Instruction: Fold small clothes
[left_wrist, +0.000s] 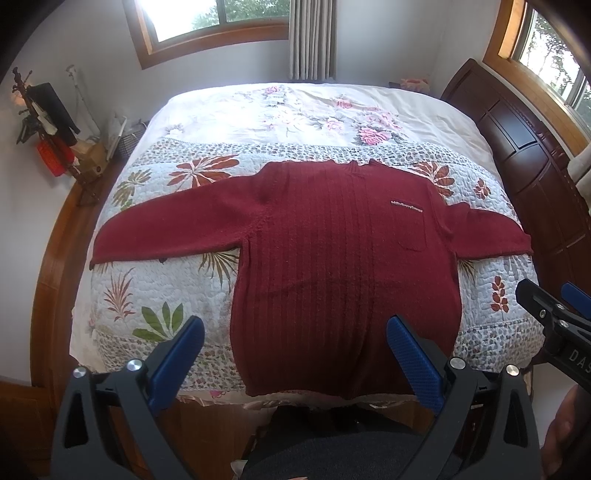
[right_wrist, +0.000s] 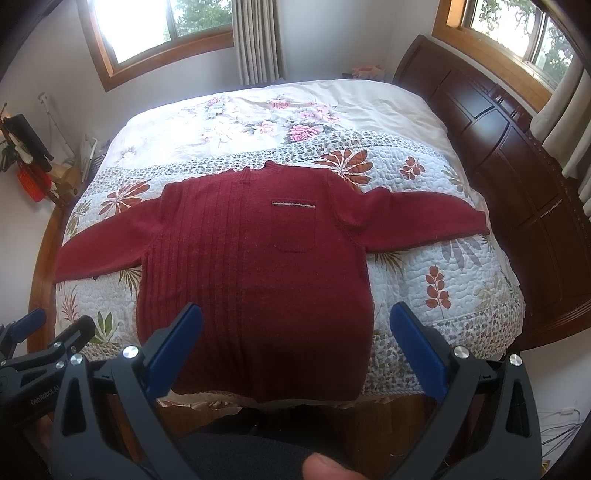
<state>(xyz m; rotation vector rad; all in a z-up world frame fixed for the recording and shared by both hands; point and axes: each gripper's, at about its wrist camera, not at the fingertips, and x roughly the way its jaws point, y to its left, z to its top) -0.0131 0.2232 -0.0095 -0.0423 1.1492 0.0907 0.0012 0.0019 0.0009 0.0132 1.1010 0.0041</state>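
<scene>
Left wrist view showed my left gripper (left_wrist: 295, 345) and right gripper (right_wrist: 295, 339) spread empty, the sweater (left_wrist: 340, 266) flat, sleeves outstretched for folding.

Not much to read here tbh. The right tool (left_wrist: 554, 306) has white letters "DAS" on its black body in the left wrist view, cut off at the frame edge. The left tool (right_wrist: 44, 332) reads something like "GenRobot.AI" in the right wrist view, kinda blurry.
</scene>
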